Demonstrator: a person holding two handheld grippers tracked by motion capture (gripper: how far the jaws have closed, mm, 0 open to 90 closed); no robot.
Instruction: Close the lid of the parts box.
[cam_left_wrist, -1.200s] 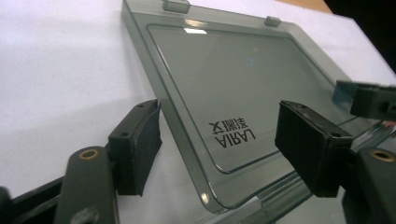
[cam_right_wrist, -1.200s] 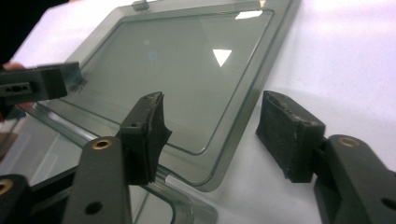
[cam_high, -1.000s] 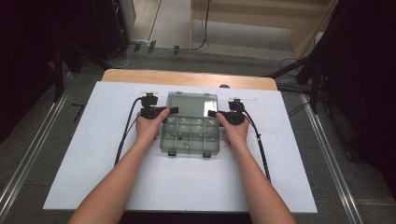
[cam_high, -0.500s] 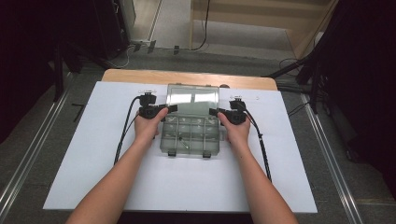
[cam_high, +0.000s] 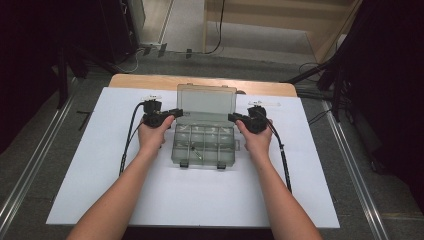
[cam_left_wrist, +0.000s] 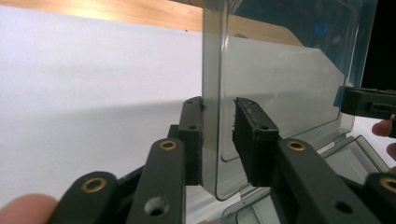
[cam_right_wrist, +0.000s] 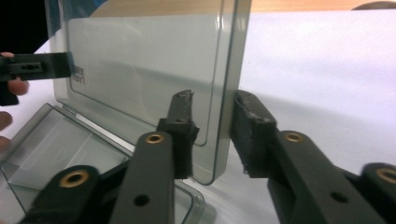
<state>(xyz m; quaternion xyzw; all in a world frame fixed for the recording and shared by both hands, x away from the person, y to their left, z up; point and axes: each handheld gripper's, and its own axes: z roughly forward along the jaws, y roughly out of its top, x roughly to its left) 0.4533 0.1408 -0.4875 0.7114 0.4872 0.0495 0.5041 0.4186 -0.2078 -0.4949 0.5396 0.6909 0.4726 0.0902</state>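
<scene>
In the high view, a clear grey compartment box (cam_high: 202, 145) stands on the white sheet (cam_high: 100, 190) that covers the table, nearer to the far edge than to the near edge and about midway between the left and right edges. Its lid (cam_high: 206, 103) is raised and leans back toward the wooden strip (cam_high: 145, 80) at the far edge. The left gripper (cam_high: 172, 113) is at the left edge of the lid and the right gripper (cam_high: 234, 118) is at the right edge. Each is held by a hand, and the forearms come in from the near edge. A black cable (cam_high: 127, 142) runs from the left gripper over the sheet, and another cable (cam_high: 284, 162) runs from the right one. Two dark latches (cam_high: 184, 163) sit on the near wall of the box.

In the left gripper view, the lid (cam_left_wrist: 280, 79) stands upright and its side edge passes between the two black jaws. The left jaw lies against the edge, while the right jaw stands a little apart from it, so the left gripper (cam_left_wrist: 218, 135) is released around the lid and not clenched. The other gripper (cam_left_wrist: 366, 102) shows at the far side of the lid.

In the right gripper view, the edge of the lid (cam_right_wrist: 149, 70) is also between the jaws, with a gap on each side. The right gripper (cam_right_wrist: 212, 133) is released too. Below the lid, the box (cam_right_wrist: 56, 144) lies open.
</scene>
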